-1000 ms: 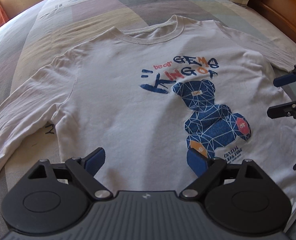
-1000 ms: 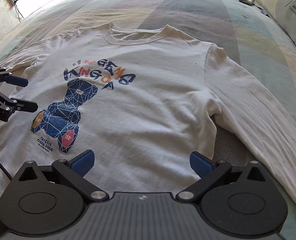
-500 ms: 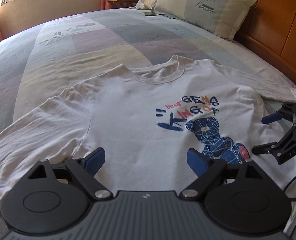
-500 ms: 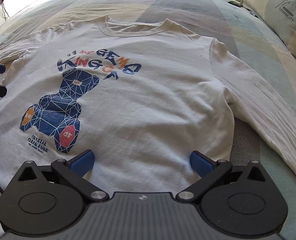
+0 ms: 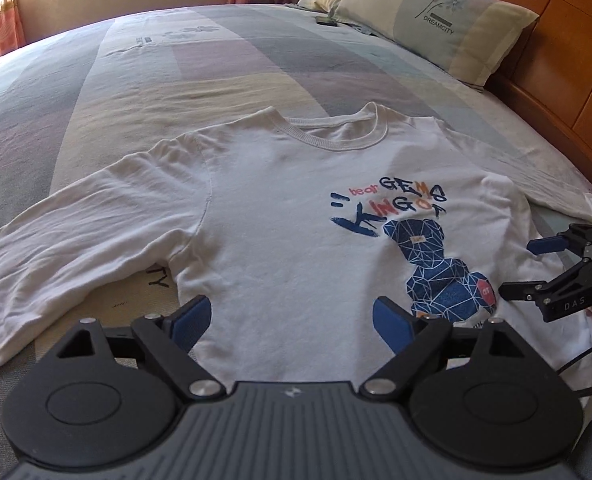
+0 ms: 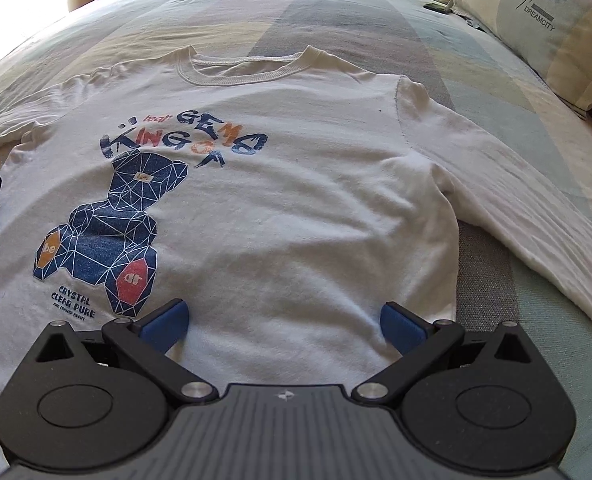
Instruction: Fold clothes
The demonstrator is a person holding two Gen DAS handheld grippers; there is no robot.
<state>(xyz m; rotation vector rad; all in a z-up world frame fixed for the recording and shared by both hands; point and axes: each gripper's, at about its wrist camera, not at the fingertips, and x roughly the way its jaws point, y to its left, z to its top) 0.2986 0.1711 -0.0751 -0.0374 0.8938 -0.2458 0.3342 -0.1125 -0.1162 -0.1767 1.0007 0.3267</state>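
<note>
The bed (image 5: 144, 92) carries one white long-sleeved shirt (image 5: 296, 216), spread flat and print-up near its foot, both sleeves stretched out to the sides. No fold shows anywhere on it, so every fold of the job is left to make. Two pillows (image 5: 435, 20) lean at the headboard, with what may be a phone beside them. Two tongs hover over the hem: the left tongs (image 5: 292, 316) and the right tongs (image 6: 284, 322), each spread wide, gripping nothing.
</note>
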